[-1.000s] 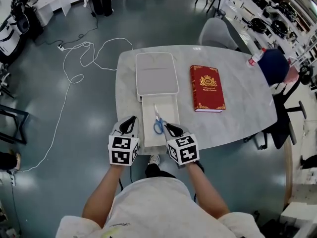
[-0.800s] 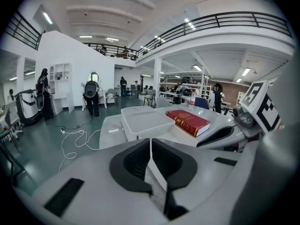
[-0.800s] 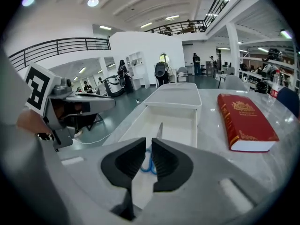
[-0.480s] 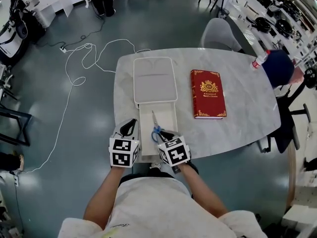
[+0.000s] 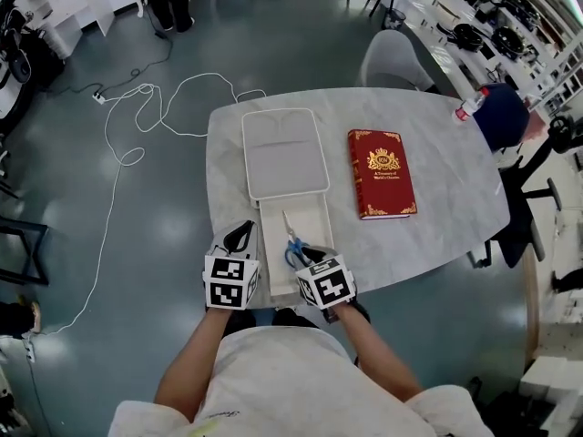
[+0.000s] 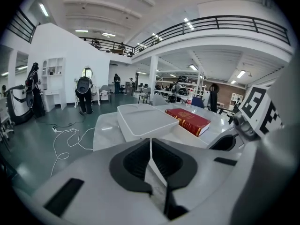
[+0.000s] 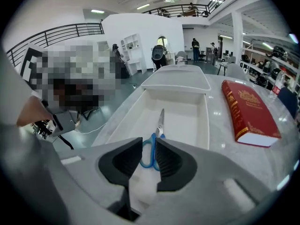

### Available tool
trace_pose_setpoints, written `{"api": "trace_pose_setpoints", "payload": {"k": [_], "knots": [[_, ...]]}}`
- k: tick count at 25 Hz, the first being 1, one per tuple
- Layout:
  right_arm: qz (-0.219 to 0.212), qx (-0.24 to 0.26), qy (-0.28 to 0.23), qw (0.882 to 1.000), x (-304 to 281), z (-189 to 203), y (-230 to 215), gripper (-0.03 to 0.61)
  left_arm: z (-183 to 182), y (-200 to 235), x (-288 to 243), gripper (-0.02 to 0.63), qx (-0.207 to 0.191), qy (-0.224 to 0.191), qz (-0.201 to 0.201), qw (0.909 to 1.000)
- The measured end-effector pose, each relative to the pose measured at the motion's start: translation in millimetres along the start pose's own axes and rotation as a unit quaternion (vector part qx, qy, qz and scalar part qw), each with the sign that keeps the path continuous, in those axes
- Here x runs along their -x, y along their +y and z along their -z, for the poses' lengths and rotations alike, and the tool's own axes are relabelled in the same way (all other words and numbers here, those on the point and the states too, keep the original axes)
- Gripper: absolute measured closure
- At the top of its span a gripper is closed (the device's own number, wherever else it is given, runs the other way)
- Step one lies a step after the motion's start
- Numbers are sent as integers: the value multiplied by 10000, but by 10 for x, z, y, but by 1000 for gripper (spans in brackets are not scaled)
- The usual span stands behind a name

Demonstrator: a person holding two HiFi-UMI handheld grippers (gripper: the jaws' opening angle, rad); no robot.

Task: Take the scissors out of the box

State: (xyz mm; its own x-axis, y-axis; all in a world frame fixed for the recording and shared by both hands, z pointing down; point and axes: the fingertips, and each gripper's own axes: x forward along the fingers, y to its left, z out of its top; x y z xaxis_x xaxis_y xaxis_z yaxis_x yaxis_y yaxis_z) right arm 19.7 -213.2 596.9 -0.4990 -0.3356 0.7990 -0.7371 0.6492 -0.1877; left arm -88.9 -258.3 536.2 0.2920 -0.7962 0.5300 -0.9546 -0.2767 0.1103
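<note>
Nearest the person, at 11 o'clock, the left gripper (image 5: 239,235) (image 6: 151,142) hovers over the near left edge of the grey marbled oval table (image 5: 455,189). It is just beside the left wall of the box, and its dark padded tongs are pressed together on nothing.

At 1 o'clock the right gripper (image 5: 308,255) (image 7: 149,149) points steeply down into the near end of the open white rectangular box tray (image 5: 267,244) (image 7: 185,121). Its tongs are a little spread and have just been opening. In the right gripper view the blue handle loops show in the gap between the tips, and the pads do not clamp them. Whether a pad touches a loop I cannot tell.

The blue-handled steel scissors (image 5: 291,240) (image 7: 158,130) lie flat on the tray's floor. Their handles are at 6 o'clock under the right gripper, and their closed blades point to about 12 o'clock.

At 12 o'clock from the tray, touching its far end, the white rounded rectangular box lid (image 5: 283,153) (image 6: 145,121) (image 7: 177,78) lies flat on the table.

At 3 o'clock from the lid, apart from it, rests a red hardcover book with a gold crest (image 5: 382,173) (image 6: 191,120) (image 7: 248,111), closed and face up.

Beyond the table's far edge, at 1 o'clock, stands a grey shell chair (image 5: 393,60).
</note>
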Motion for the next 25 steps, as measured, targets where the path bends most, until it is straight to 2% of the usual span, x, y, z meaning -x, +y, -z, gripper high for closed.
{"api": "trace_pose_setpoints", "payload": {"k": [11,17,25], "knots": [[532,-298,538,9967,-149,123,-17,458,110,163,-118,595,-97,141,758,9970],[613,-406,805,9940,-202,150,-29,434,73,245,-131,595,-147,110,923,9956],[643,-245,1171,9907,-321,123,-35,387,26,323,-121,595,-330,53,999,9944]]}}
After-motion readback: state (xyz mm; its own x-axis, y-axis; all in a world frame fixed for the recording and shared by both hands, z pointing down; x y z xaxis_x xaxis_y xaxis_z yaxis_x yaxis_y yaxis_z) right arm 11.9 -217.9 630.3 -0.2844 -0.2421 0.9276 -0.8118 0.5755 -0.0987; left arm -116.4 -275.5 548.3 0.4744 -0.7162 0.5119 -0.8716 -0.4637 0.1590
